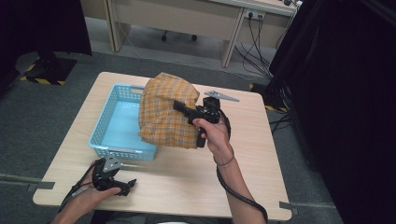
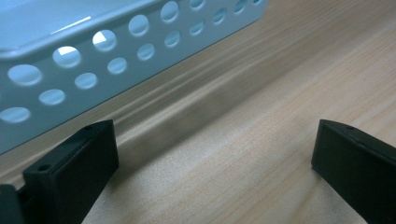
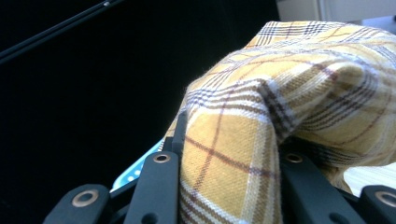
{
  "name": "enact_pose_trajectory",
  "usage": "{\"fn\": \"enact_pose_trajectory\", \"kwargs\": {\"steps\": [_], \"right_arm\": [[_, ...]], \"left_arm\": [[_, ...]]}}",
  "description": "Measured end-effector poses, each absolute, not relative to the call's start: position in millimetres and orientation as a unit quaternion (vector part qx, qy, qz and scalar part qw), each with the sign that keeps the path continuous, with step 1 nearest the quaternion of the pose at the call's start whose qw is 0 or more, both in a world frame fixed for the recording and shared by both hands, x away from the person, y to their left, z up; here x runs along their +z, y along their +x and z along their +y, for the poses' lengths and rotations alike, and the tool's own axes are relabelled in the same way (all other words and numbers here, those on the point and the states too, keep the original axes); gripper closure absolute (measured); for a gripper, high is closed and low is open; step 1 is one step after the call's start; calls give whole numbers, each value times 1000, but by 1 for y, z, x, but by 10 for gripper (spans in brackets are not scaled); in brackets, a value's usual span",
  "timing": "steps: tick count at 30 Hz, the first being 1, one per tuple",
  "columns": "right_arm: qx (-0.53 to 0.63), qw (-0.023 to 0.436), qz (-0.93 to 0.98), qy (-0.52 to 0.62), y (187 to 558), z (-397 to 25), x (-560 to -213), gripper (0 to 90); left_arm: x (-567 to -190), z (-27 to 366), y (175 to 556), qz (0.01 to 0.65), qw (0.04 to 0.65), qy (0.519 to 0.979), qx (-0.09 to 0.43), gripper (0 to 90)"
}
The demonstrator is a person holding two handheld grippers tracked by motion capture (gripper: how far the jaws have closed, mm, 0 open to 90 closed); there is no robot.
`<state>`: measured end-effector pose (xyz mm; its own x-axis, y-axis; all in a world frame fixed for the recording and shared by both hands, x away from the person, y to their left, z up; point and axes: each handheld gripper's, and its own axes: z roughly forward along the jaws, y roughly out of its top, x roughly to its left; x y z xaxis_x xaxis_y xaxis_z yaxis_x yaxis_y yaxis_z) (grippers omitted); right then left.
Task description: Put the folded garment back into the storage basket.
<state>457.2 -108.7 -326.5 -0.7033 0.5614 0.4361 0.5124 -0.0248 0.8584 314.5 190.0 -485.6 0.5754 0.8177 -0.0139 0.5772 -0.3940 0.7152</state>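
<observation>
Holding the yellow plaid cotton cloth (image 1: 166, 112) up over the right side of the pale blue perforated plastic basket (image 1: 108, 122), my right gripper (image 1: 184, 108) has its jaws clamped on a fold of the fabric. My left gripper (image 1: 126, 185) rests low on the light wooden table (image 1: 187, 172), just in front of the basket's near wall, jaws spread wide with nothing between them.

The high view looks forward and down over the whole table (image 1: 196, 182). Each gripper view sits close behind its own jaws. All three views share the blue basket (image 1: 109, 121) (image 2: 93, 60) (image 3: 133, 175).
</observation>
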Motion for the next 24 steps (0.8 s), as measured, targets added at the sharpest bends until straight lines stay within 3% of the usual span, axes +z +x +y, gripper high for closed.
{"fn": "enact_pose_trajectory", "kwargs": {"steps": [24], "right_arm": [[574,4,725,381,467,-28,-336,709]], "left_arm": [[-486,190,314,427,348,817,173,0]]}}
